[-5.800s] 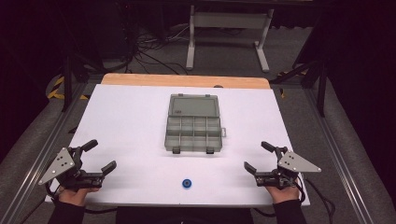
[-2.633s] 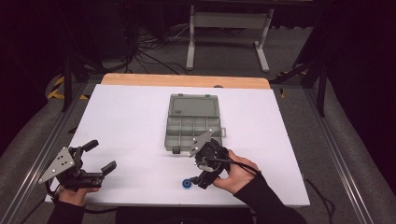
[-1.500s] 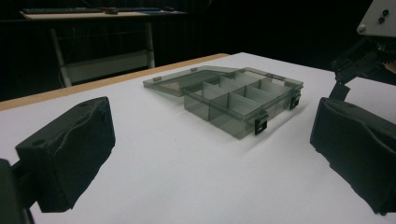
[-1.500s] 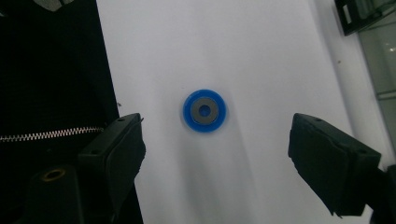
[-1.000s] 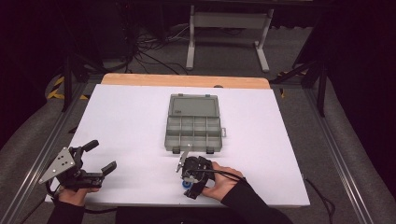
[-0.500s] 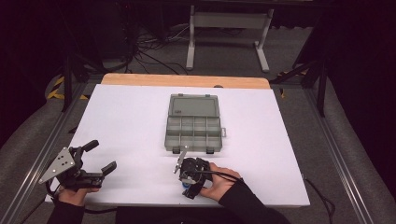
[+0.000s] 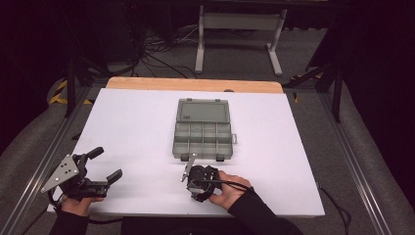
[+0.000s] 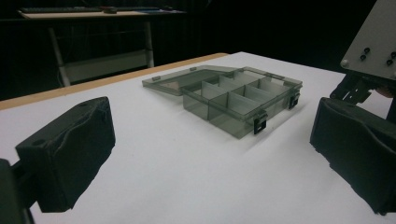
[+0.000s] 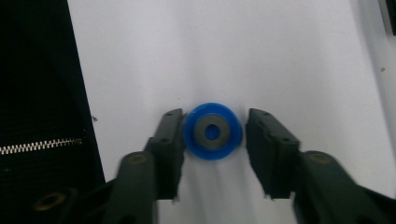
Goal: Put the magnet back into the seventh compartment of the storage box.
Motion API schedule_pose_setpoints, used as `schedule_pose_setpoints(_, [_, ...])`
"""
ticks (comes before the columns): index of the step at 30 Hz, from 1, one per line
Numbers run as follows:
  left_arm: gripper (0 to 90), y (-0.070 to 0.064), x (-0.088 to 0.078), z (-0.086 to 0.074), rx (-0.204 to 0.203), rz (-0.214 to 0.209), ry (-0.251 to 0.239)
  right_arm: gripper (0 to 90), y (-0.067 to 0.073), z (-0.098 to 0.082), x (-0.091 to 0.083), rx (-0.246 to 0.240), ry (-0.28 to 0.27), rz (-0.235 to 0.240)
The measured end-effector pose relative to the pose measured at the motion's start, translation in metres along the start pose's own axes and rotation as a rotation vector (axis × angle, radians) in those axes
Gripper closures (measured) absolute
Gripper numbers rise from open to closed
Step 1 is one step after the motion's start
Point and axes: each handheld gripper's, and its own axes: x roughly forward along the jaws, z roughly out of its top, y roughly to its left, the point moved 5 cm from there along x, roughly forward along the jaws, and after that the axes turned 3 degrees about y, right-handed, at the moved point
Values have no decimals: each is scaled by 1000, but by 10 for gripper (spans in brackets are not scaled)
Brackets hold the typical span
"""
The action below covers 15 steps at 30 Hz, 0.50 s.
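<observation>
A small blue ring (image 9: 212, 132) with a grey centre lies flat on the white table near its front edge. My right gripper (image 9: 212, 128) points down over it, and its jaws have just been closing. The ring sits between the pads, the left pad against its rim and the right pad all but on it. In the high view my right gripper (image 7: 198, 188) covers the ring. My left gripper (image 7: 107, 164) rests at the front left with its jaws wide apart and nothing between them; its pads (image 8: 70, 149) frame the box.
A clear grey compartment box (image 7: 203, 129) lies open mid-table, lid flat behind it; it is also seen as the box (image 8: 233, 100) in the left gripper view. The white table (image 7: 132, 122) has a wooden back edge. Dark floor, cables and a metal stand lie beyond.
My right gripper's jaws have drawn in around the blue ring. Both hands have stayed in place over the last second.
</observation>
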Motion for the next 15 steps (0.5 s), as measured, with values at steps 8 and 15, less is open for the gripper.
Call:
schedule_pose_setpoints(8, [4,0,0,0,-3,0,-1,619,0,0,-5,-7,-6,-9])
schedule_pose_setpoints(15, [4,0,0,0,-1,0,0,618,-1,3,-24,-3,-49,-17])
